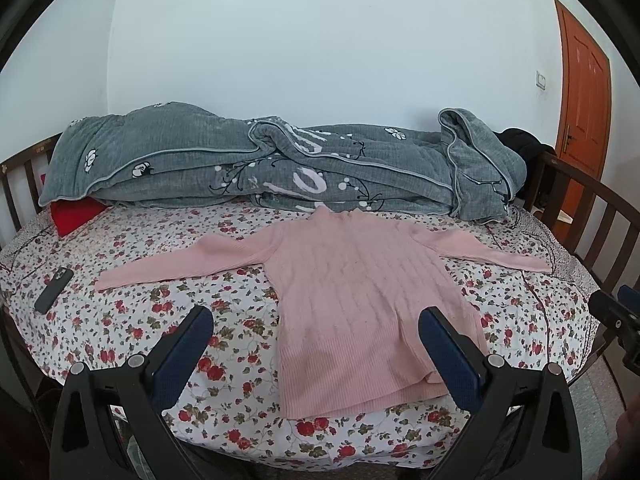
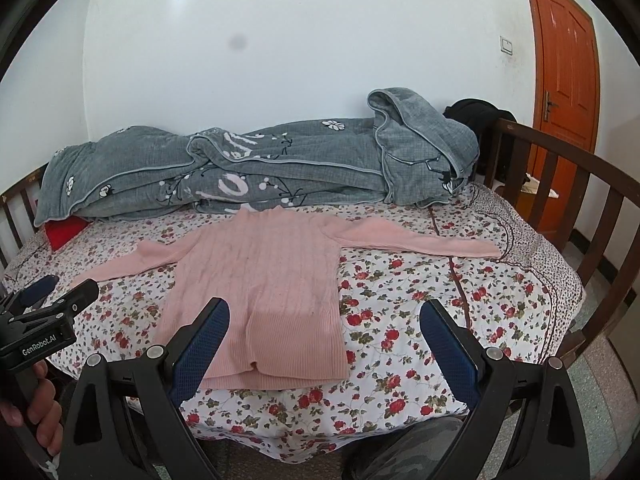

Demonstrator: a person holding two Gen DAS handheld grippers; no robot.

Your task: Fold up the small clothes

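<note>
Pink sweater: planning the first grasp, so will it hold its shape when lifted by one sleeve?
Probably not. The pink sweater is soft ribbed knit lying limp and flat, so it should drape. The spread sleeves would likely dangle.

Setting: a home bedroom. A bed with a floral-print sheet fills the view; dark wooden slatted rails run along its sides. A grey quilted duvet with white flower motifs lies bunched along the far edge, against a plain white wall. A red cushion shows under the duvet's left end. An orange-brown panelled door with a metal handle stands at right, a wall switch beside it. A phone lies on the sheet.
</note>
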